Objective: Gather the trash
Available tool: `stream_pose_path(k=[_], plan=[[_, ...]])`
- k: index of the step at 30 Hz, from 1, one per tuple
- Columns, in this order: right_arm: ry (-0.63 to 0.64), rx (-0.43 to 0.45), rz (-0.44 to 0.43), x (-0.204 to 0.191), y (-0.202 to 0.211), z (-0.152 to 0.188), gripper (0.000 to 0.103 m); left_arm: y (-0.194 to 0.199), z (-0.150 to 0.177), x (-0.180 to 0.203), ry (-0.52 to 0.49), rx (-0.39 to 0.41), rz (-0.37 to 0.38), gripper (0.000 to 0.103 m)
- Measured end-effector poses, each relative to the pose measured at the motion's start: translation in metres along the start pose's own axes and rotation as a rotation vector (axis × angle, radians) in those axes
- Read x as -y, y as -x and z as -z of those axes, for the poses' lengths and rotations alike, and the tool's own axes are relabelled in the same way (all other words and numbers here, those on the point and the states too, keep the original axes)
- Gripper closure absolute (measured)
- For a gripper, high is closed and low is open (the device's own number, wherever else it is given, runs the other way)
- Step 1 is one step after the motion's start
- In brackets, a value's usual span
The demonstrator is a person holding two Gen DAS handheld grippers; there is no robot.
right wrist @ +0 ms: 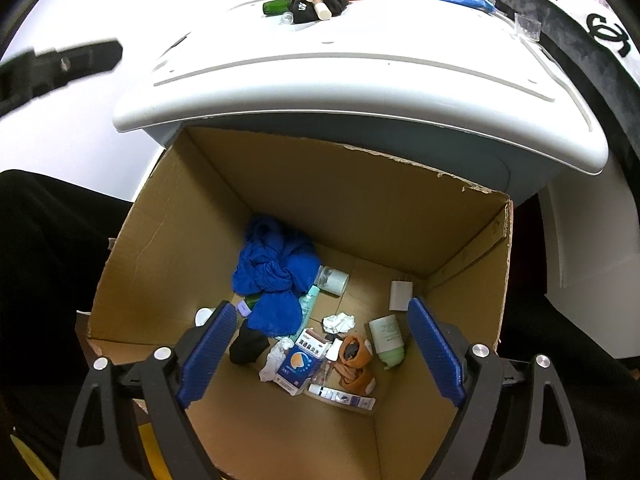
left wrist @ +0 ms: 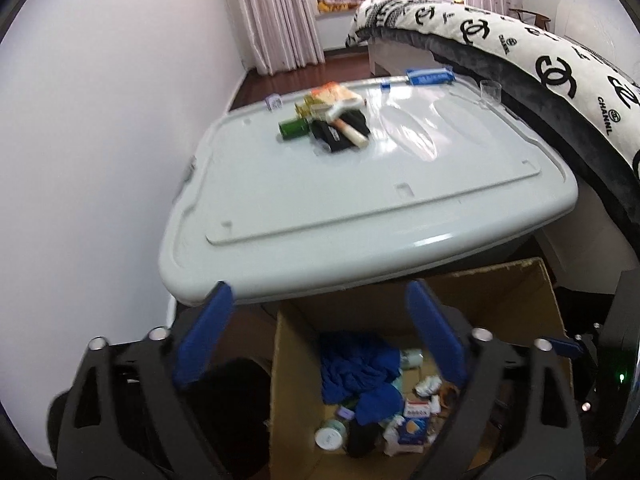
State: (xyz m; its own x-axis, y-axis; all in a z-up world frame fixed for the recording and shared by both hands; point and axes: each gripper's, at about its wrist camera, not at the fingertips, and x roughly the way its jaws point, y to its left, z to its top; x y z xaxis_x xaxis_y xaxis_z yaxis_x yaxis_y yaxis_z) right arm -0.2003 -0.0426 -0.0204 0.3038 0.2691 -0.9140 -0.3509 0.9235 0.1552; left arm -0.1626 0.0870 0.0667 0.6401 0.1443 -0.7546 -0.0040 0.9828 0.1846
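Observation:
An open cardboard box [right wrist: 360, 184] stands on the floor against a white storage bin. It holds a blue cloth [right wrist: 272, 268], a blue medicine carton [right wrist: 300, 364], crumpled tissue [right wrist: 339, 322], a green bottle [right wrist: 386, 338] and several other bits. The box also shows in the left wrist view [left wrist: 500, 300]. On the bin lid [left wrist: 320, 184] lies a pile: a green bottle [left wrist: 294, 128], a black cloth [left wrist: 334, 134], a white tube [left wrist: 352, 134] and an orange packet [left wrist: 332, 92]. My left gripper [left wrist: 320, 336] is open and empty above the box's left side. My right gripper [right wrist: 320, 348] is open and empty over the box.
A bed with a black-and-white logo blanket [left wrist: 560, 72] runs along the right of the bin. A white wall [left wrist: 100, 140] is on the left. A clear plastic cup [left wrist: 490, 90] and a blue-labelled strip [left wrist: 430, 77] sit at the lid's far edge. Curtains [left wrist: 276, 16] hang behind.

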Motion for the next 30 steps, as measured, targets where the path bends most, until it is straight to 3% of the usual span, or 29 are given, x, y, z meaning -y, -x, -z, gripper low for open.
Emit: stream_pose_path(k=[3, 16, 18, 30], plan=[[0.008, 0.003, 0.005, 0.000, 0.000, -0.001, 0.017, 0.004, -0.005, 0.000, -0.015, 0.031, -0.021, 0.015], [0.012, 0.019, 0.012, 0.000, 0.004, -0.001, 0.013, 0.005, -0.012, 0.002, 0.001, 0.027, 0.005, 0.015], [0.010, 0.024, 0.014, 0.000, 0.006, -0.002, 0.009, 0.006, -0.013, 0.003, 0.001, 0.031, 0.004, 0.015], [-0.051, 0.134, 0.054, 0.028, 0.038, -0.031, 0.005, -0.008, -0.032, 0.006, 0.020, 0.031, 0.004, 0.015]])
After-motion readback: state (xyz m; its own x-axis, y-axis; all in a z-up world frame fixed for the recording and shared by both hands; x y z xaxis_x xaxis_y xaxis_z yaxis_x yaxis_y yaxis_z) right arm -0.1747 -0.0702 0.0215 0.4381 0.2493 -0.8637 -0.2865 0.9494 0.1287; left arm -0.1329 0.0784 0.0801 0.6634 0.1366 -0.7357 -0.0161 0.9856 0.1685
